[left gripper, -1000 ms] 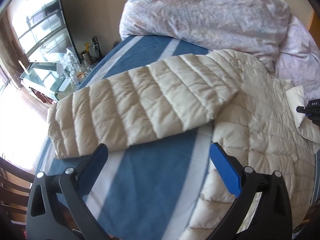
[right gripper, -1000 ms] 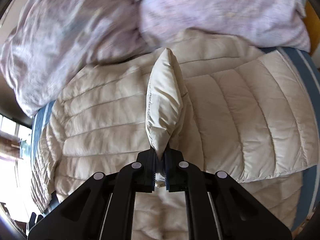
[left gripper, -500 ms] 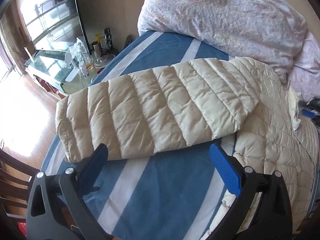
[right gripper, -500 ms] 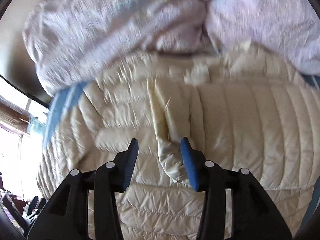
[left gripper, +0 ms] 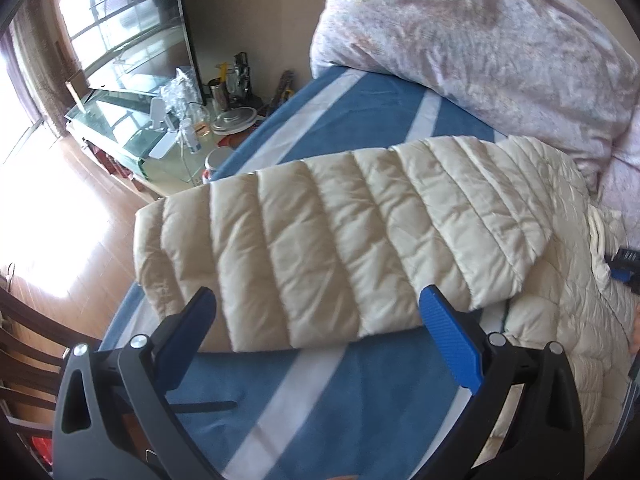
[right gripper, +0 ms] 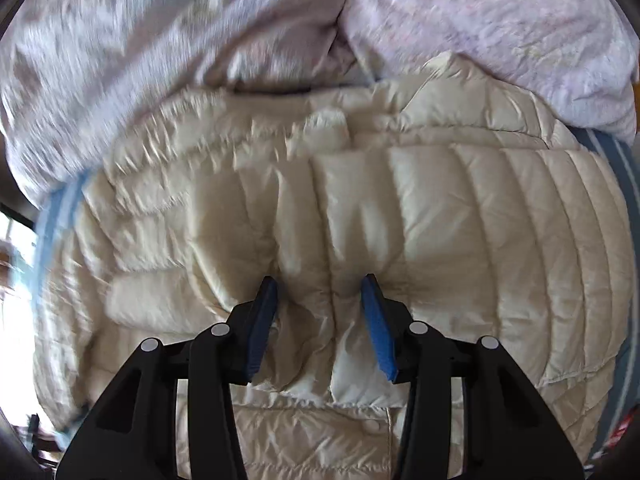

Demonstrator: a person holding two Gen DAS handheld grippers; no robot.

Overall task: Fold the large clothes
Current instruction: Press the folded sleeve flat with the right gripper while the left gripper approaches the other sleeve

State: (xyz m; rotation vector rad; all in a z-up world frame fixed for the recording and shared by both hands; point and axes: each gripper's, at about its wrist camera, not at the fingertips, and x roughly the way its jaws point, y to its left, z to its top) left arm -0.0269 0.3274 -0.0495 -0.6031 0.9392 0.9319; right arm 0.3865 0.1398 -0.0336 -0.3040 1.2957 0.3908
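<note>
A bed with a blue and white striped cover [left gripper: 360, 392] fills most of the left wrist view, and a pale lilac patterned duvet [left gripper: 480, 40] is bunched up at its far end. On the cover lies a cream quilted jacket [right gripper: 460, 216], spread flat with its body toward the right of the left view and pressed against the duvet at the top. One sleeve [left gripper: 320, 248] is stretched out straight across the stripes, its cuff reaching the bed's left edge. Beside the bed stands a glass-topped table [left gripper: 132, 136] crowded with bottles, a bowl and cups, with a sunlit wooden floor beyond it. The left gripper [left gripper: 316, 320] hangs over the cover just short of the sleeve, its blue-padded jaws spread wide with nothing between them. The right gripper [right gripper: 320, 300] points steeply down at the middle of the jacket; its jaws stand partly apart, straddling a puffed ridge of the quilting, and the pads do not appear to press on the fabric. This view is blurred toward its left side.
</note>
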